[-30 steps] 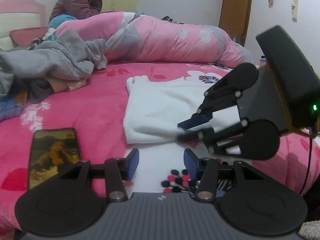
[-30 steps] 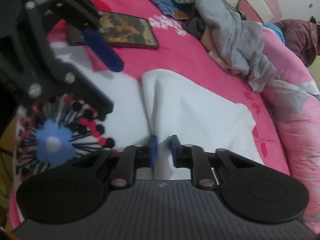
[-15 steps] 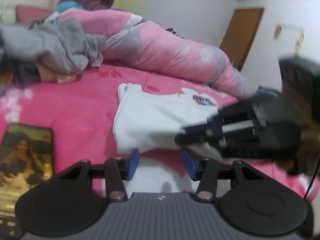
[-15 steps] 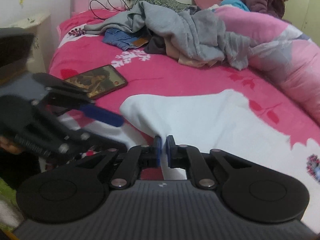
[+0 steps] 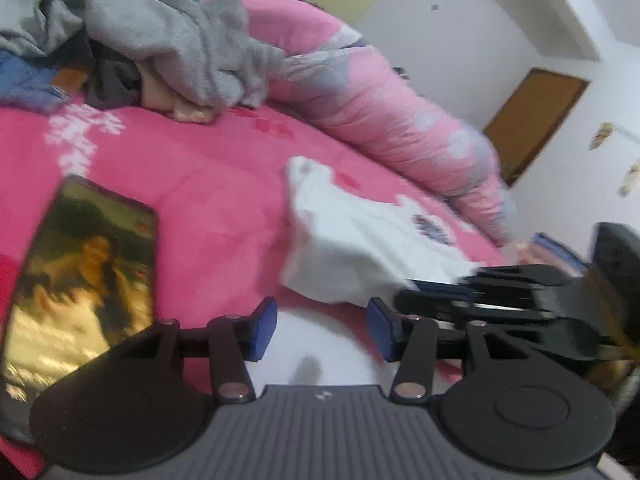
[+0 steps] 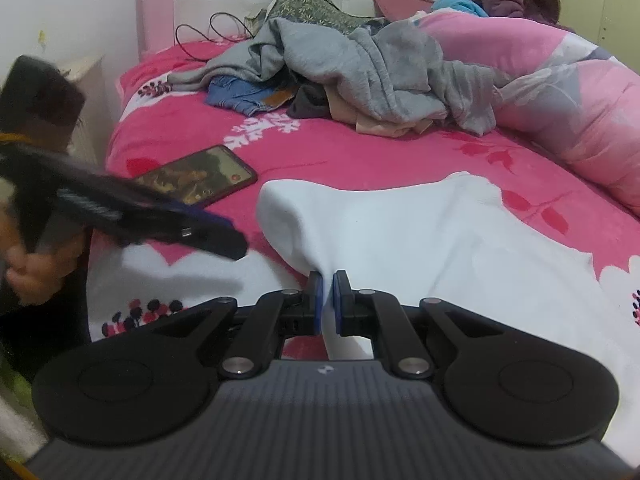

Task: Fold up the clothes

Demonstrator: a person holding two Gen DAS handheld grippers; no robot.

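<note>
Left wrist view is pretty smeared, so the edges of the white garment (image 5: 352, 240) and the right gripper (image 5: 404, 294) coming in from the right are fuzzy there. The lower end of the garment is cut off behind the gripper body in the right wrist view, and I can't tell what kind of top it is.

No baskets or bins anywhere, everything just lies on the pink floral bedspread (image 6: 360, 156). The heap of grey and blue clothes (image 6: 352, 68) sits up near the headboard, well apart from the white piece, with a phone (image 6: 196, 178) screen-up between them, off to the side.

The white garment lies in the middle of the bed, its long axis running from the near edge, where it's pinched, away toward the rolled pink quilt (image 6: 560, 92).

Right gripper (image 6: 328, 300) has its blue pads pressed together on a fold of the white fabric, which bunches up into a ridge there. Left gripper (image 5: 320, 324) is spread about halfway with nothing between the pads, hovering just beside the garment's near corner.
</note>
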